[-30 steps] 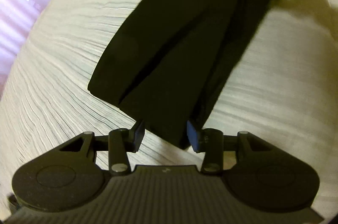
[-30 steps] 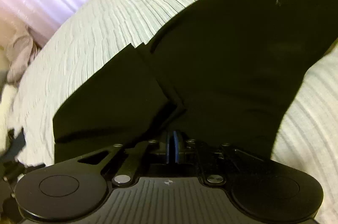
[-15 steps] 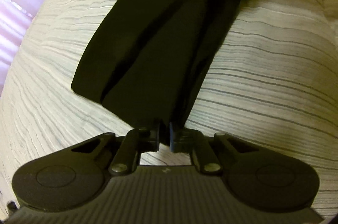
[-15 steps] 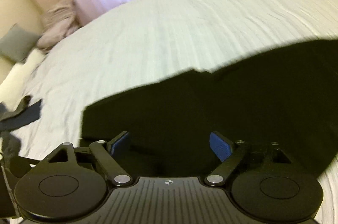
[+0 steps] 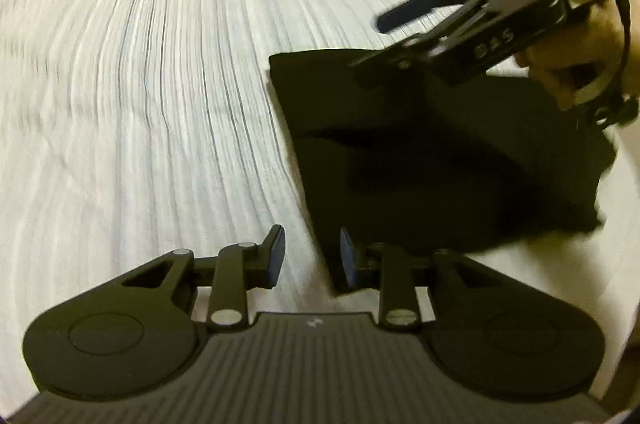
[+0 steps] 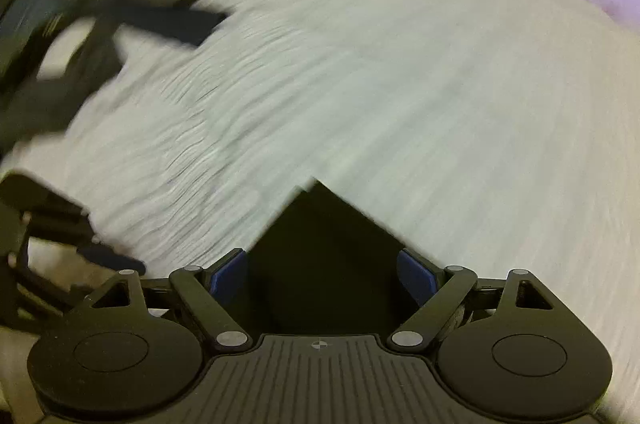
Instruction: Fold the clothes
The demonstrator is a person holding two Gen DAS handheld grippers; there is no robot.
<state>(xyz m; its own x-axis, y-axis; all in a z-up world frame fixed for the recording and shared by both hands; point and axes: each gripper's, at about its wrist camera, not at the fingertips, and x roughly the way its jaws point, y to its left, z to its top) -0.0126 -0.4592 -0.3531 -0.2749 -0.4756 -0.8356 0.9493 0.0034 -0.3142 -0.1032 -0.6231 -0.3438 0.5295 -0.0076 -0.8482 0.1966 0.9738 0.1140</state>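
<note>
Black fabric, a folded garment [image 5: 440,160], lies on a bed covered by a white ribbed bedspread [image 5: 160,84], seen from two wrist cameras. In the left wrist view the garment sits right of centre as a compact dark block with a crease across its middle, its near left corner reaching down to the left gripper [image 5: 312,256]. That gripper's jaws have just been opening and now stand slightly apart; the right-hand blue pad [image 5: 346,256] lies against the cloth's corner while the left pad sits over bare bedspread, and nothing is clamped between them. At the far right of the same view a person's hand [image 5: 580,64] carries the right gripper [image 5: 396,36], blurred, above the garment's far edge.

The right wrist view shows the right gripper's jaws spread wide, released, both blue pads clear of the cloth. A pointed corner of the garment fills the gap between the jaws without being pinched. The bedspread stretches away beyond it, smeared by motion. At the far left a blurred pile of dark clothing [image 6: 120,24] lies on the bed, and the left gripper shows at the near left edge.
</note>
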